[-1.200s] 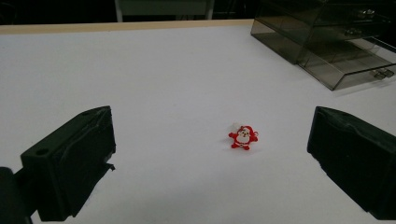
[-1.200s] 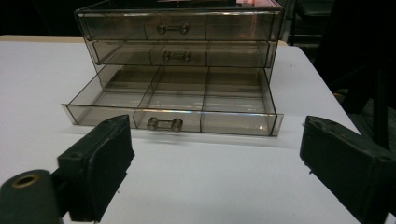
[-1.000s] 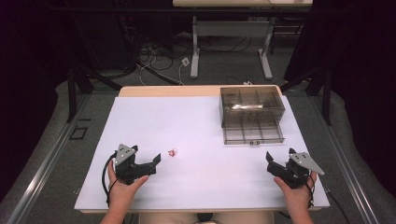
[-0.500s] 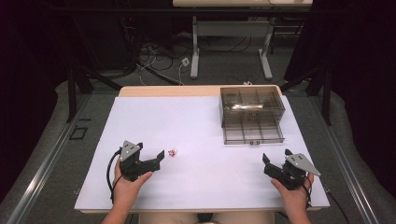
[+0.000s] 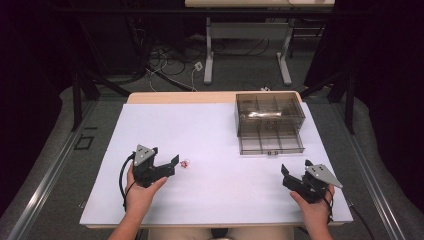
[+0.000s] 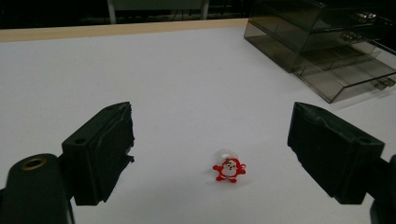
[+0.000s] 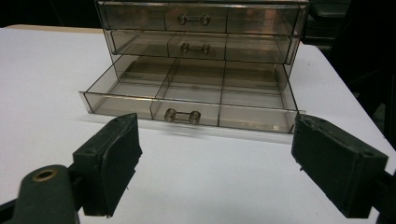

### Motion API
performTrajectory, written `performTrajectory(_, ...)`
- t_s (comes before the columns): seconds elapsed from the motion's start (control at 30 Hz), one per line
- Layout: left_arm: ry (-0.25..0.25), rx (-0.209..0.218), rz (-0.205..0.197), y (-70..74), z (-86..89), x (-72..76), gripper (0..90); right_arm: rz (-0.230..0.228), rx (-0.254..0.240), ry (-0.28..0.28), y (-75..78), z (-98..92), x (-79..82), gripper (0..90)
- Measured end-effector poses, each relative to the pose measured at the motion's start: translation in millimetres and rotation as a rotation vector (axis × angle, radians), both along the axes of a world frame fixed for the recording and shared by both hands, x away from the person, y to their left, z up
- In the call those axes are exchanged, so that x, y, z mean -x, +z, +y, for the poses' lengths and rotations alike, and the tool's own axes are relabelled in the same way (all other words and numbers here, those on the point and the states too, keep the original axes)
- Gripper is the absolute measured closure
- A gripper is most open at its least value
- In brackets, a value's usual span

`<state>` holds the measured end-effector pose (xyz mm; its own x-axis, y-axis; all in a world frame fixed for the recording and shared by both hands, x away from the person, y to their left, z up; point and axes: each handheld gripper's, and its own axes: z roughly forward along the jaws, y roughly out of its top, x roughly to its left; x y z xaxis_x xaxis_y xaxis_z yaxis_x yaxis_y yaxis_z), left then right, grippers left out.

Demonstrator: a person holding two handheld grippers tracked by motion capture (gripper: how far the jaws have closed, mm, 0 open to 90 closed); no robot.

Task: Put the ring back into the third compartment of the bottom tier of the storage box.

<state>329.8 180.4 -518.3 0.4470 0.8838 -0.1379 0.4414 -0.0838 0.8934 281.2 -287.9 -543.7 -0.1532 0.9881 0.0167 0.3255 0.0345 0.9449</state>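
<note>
1. Moved forward and inward since 1 second ago: left gripper (image 5: 167, 165), carried toward the small Santa charm (image 5: 185, 163) on the white table (image 5: 215, 145); right gripper (image 5: 295, 176) shifted slightly left and forward along the near edge.
2. Spread wide: jaws of the left gripper, pinching nothing, held in the person's left hand (image 5: 140, 195).
3. Seen between those jaws in the left gripper view (image 6: 210, 154): red-and-white Santa charm (image 6: 229, 169), lying flat on the table (image 6: 177, 84), touching neither jaw, with a pale loop at its top.
4. Spread wide as well: jaws of the right gripper (image 7: 215, 158), empty, held in the right hand (image 5: 315, 210) near the table's front right corner.
5. Faced by the right gripper: smoky clear drawer box (image 7: 201, 28) with 3 tiers, bottom drawer (image 7: 196, 100) pulled out, upper 2 pushed in.
6. Visible in the open drawer: 3 compartments across the front, small metal handle (image 7: 182, 115) on the middle one.
7. Placed at the table's far right in the high view: drawer box (image 5: 270, 112), well apart from the charm and both grippers.
</note>
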Motion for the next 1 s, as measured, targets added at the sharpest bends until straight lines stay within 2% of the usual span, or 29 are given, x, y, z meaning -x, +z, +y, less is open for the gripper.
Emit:
performTrajectory(0.33,0.02,0.008,-0.008,3.0,-4.1,-9.6,16.1,0.009,-0.01,-0.005,-0.9,-1.3,-0.7,15.1)
performTrajectory(0.63,0.01,-0.008,0.005,2.4,-11.1,-17.3,17.6,0.01,-0.001,-0.007,-1.5,-2.4,-1.4,15.1)
performTrajectory(0.83,0.009,-0.011,0.019,-0.1,-15.3,-20.2,19.4,0.019,-0.015,-0.008,-1.8,-1.9,-1.6,15.2)
performTrajectory(0.9,0.01,-0.008,0.024,-1.2,-15.9,-20.6,19.6,0.015,-0.011,-0.009,-2.0,-1.9,-2.0,15.4)
performTrajectory(0.93,0.009,-0.011,0.026,-1.9,-15.4,-20.7,19.8,-0.014,-0.018,-0.009,-3.4,-0.8,-3.8,15.4)
performTrajectory(0.97,0.011,-0.008,0.026,-2.4,-15.6,-20.7,19.9,0.018,-0.017,0.009,-1.6,-1.2,-1.5,15.6)
performTrajectory(1.0,0.012,-0.007,0.027,-2.7,-15.3,-20.6,19.9,0.014,-0.012,0.013,-1.3,-0.9,-1.3,15.8)
